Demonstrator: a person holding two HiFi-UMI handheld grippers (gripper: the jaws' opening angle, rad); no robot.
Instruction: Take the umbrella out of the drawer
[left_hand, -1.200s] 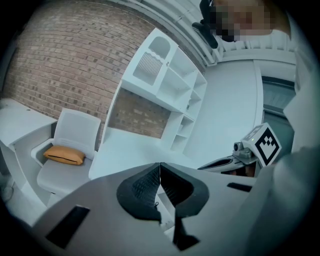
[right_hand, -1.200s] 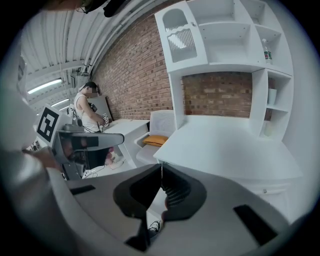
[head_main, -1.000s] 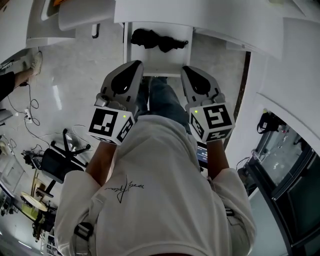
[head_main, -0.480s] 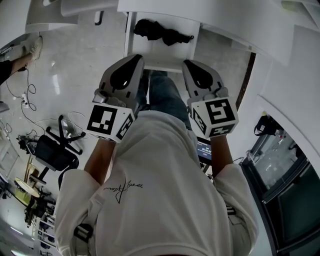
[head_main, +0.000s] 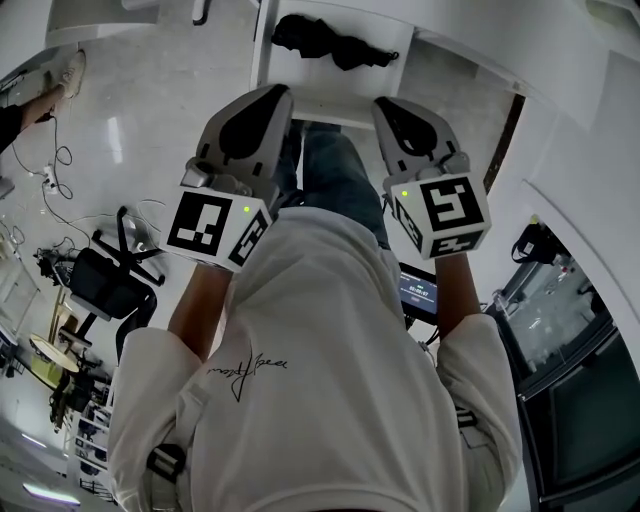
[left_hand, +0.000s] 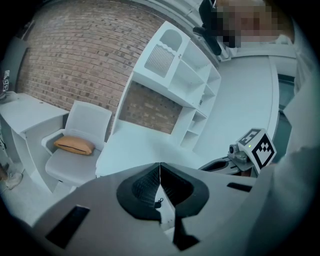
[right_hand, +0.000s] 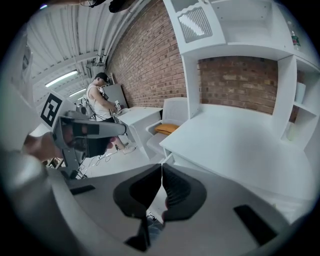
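A black folded umbrella (head_main: 330, 40) lies inside the open white drawer (head_main: 325, 100) at the top of the head view. Both grippers are held side by side above the person's legs, their tips over the drawer's near edge and short of the umbrella. The left gripper (head_main: 277, 93) is shut with nothing between its pads, as the left gripper view (left_hand: 160, 169) confirms. The right gripper (head_main: 384, 104) is also shut and empty, its jaws meeting in the right gripper view (right_hand: 162, 171). Neither gripper view shows the umbrella.
The white desk top (right_hand: 240, 145) stretches ahead, with shelves (left_hand: 197, 85) above it. A white chair with an orange cushion (left_hand: 75, 145) stands at the left. A black office chair (head_main: 105, 290) and cables (head_main: 55, 190) are on the floor. Another person (right_hand: 100, 102) stands farther off.
Both grippers have edged toward the drawer's near edge and stayed shut. The drawer and umbrella sit higher in the head view than before.
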